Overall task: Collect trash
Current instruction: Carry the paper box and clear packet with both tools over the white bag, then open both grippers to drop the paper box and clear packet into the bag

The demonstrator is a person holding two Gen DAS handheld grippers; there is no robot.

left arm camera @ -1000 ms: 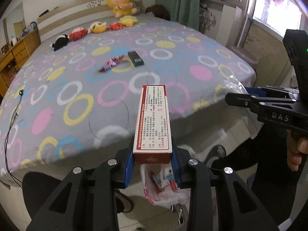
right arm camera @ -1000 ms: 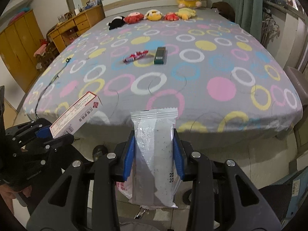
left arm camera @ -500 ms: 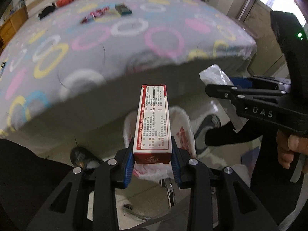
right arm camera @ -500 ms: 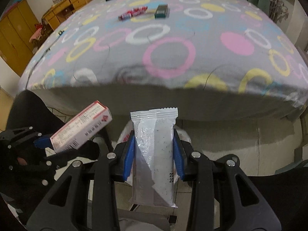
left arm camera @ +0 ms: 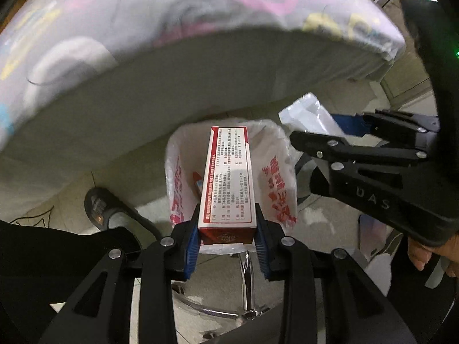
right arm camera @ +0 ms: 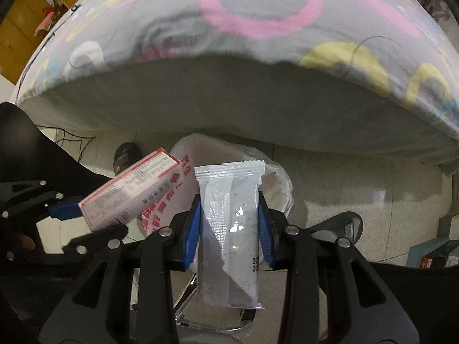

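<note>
My left gripper (left arm camera: 227, 236) is shut on a long red and white carton (left arm camera: 228, 179), pointing steeply down over a bin lined with a white bag with red print (left arm camera: 276, 183). A small package lies inside the bag (left arm camera: 197, 185). My right gripper (right arm camera: 229, 233) is shut on a clear plastic snack packet with dark specks (right arm camera: 231, 229). In the right wrist view the carton (right arm camera: 132, 193) and the left gripper (right arm camera: 71, 212) hang at the left, above the same bag (right arm camera: 276, 185). The right gripper (left arm camera: 330, 143) with its packet (left arm camera: 309, 114) shows at the right of the left wrist view.
The foot of the bed with its ring-patterned cover (left arm camera: 200, 28) overhangs just beyond the bin. A dark slipper (left arm camera: 100, 206) lies on the tiled floor left of the bin. Chrome chair legs (left arm camera: 246, 281) and a black seat lie under the grippers. A hand (left arm camera: 424, 252) holds the right gripper.
Both grippers have dropped and tipped downward, from facing across the bed top to facing the bin on the floor. Each keeps its item.
</note>
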